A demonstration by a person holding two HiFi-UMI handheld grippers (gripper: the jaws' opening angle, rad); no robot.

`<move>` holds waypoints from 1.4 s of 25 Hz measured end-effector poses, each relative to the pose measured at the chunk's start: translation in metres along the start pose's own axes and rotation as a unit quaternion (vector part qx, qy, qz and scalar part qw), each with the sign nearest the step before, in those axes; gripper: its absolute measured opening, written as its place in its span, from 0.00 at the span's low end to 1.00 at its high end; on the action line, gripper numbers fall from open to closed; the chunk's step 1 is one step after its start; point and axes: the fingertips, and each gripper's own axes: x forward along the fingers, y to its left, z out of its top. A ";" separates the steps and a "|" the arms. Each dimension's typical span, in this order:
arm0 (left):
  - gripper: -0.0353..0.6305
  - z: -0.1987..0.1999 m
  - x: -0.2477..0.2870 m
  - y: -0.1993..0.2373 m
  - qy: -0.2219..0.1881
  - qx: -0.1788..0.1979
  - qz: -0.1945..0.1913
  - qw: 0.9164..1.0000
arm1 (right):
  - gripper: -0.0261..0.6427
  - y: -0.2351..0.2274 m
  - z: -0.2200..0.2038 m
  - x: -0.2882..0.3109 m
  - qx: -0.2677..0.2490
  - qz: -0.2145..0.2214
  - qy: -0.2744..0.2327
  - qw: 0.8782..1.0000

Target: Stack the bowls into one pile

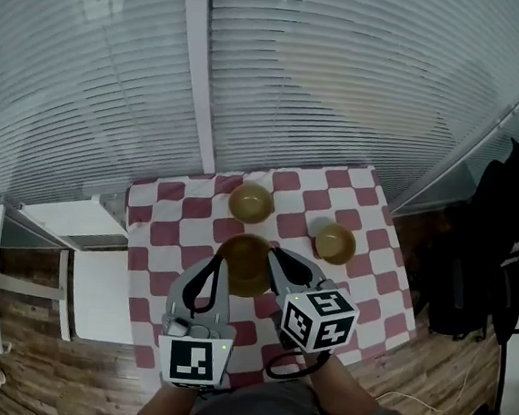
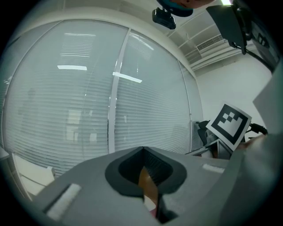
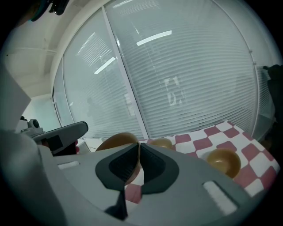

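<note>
The large bowl (image 1: 247, 265) sits at lower ctr of the head view and is pinched from both sides: the left gripper (image 1: 220, 265) is clamped on its L rim and the right gripper (image 1: 276, 255) on its R rim. In the right gripper view that gripper's fingers (image 3: 154, 167) are seen closed on the thin brown wall w/ no gap left. The same is seen in the left gripper view, where a sliver of bowl is caught at the tips. This bowl looks bigger than the other two, so it is judged to be held up off the checked table (image 1: 161, 238), though a gap beneath it can't be confirmed. The relation that matters: the far bowl (image 1: 251, 202) lies straight above the held one in the frame, i.e. directly ahead of both grippers and on the same line, w/ a strip of bare table btwn them. The small bowl (image 1: 335, 243) lies to the upper right, near the right gripper and well apart from the left one. Both are seen mouth-up in the right gripper view, the far one at ctr, the small one at lower right. As the held bowl seems the widest, it is judged a better base than a top. If it is carried on, the shortest path is straight ahead to the far bowl.
</note>
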 end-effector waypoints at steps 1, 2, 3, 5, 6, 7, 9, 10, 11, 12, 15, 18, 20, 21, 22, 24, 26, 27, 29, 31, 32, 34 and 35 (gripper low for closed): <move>0.05 -0.001 0.002 -0.005 0.002 0.001 -0.003 1.000 | 0.10 -0.007 0.000 -0.002 0.002 -0.003 -0.001 1.000; 0.05 -0.002 0.005 -0.010 0.005 0.001 -0.005 1.000 | 0.10 -0.014 0.000 -0.004 0.004 -0.006 -0.003 1.000; 0.05 -0.003 0.009 -0.016 0.008 0.002 -0.007 1.000 | 0.10 -0.023 0.000 -0.007 0.006 -0.009 -0.004 1.000; 0.05 -0.006 0.020 -0.028 0.014 0.003 -0.010 1.000 | 0.10 -0.040 0.001 -0.012 0.011 -0.013 -0.005 1.000; 0.05 -0.006 0.026 -0.036 0.016 0.002 -0.011 1.000 | 0.10 -0.049 0.001 -0.015 0.014 -0.014 -0.004 1.000; 0.05 -0.007 0.032 -0.044 0.018 0.001 -0.013 1.000 | 0.10 -0.058 0.001 -0.019 0.017 -0.015 -0.003 1.000; 0.05 -0.008 0.043 -0.064 0.022 0.004 -0.021 1.000 | 0.10 -0.077 0.000 -0.028 0.023 -0.018 -0.004 1.000; 0.05 -0.008 0.050 -0.075 0.023 0.007 -0.027 0.999 | 0.10 -0.088 0.000 -0.033 0.027 -0.021 -0.004 0.999; 0.05 -0.009 0.057 -0.086 0.024 0.009 -0.033 0.999 | 0.10 -0.100 0.000 -0.037 0.029 -0.026 -0.004 0.999; 0.05 -0.010 0.064 -0.097 0.025 0.010 -0.039 0.999 | 0.10 -0.113 0.000 -0.042 0.032 -0.031 -0.004 0.999; 0.05 -0.016 0.083 -0.126 0.035 0.012 -0.055 0.998 | 0.10 -0.153 -0.004 -0.054 0.041 -0.054 -0.003 0.998; 0.05 -0.026 0.101 -0.147 0.049 0.014 -0.066 0.997 | 0.10 -0.192 -0.009 -0.063 0.046 -0.080 0.001 0.996; 0.05 -0.033 0.114 -0.157 0.057 0.011 -0.068 0.996 | 0.10 -0.214 -0.013 -0.065 0.044 -0.092 0.005 0.995; 0.05 -0.036 0.119 -0.161 0.061 0.011 -0.068 0.996 | 0.10 -0.223 -0.015 -0.064 0.044 -0.095 0.008 0.994; 0.05 -0.040 0.124 -0.164 0.065 0.011 -0.068 0.996 | 0.10 -0.230 -0.018 -0.063 0.045 -0.097 0.012 0.994; 0.05 -0.047 0.131 -0.168 0.075 0.008 -0.066 0.995 | 0.10 -0.240 -0.023 -0.059 0.044 -0.099 0.019 0.994; 0.05 -0.055 0.135 -0.168 0.088 0.002 -0.062 0.994 | 0.11 -0.247 -0.028 -0.056 0.040 -0.102 0.028 0.994; 0.05 -0.060 0.136 -0.168 0.095 0.000 -0.059 0.994 | 0.11 -0.250 -0.031 -0.054 0.039 -0.102 0.032 0.993; 0.05 -0.068 0.140 -0.166 0.104 -0.001 -0.056 0.993 | 0.11 -0.254 -0.036 -0.048 0.042 -0.100 0.037 0.993; 0.05 -0.074 0.144 -0.165 0.111 -0.004 -0.053 0.992 | 0.11 -0.256 -0.038 -0.042 0.044 -0.096 0.040 0.994; 0.05 -0.077 0.145 -0.165 0.114 -0.005 -0.052 0.992 | 0.11 -0.257 -0.040 -0.040 0.042 -0.095 0.043 0.994; 0.06 -0.081 0.148 -0.164 0.121 -0.007 -0.050 0.991 | 0.11 -0.257 -0.043 -0.035 0.034 -0.092 0.051 0.994; 0.05 -0.084 0.149 -0.164 0.124 -0.009 -0.048 0.991 | 0.11 -0.257 -0.044 -0.032 0.029 -0.092 0.055 0.994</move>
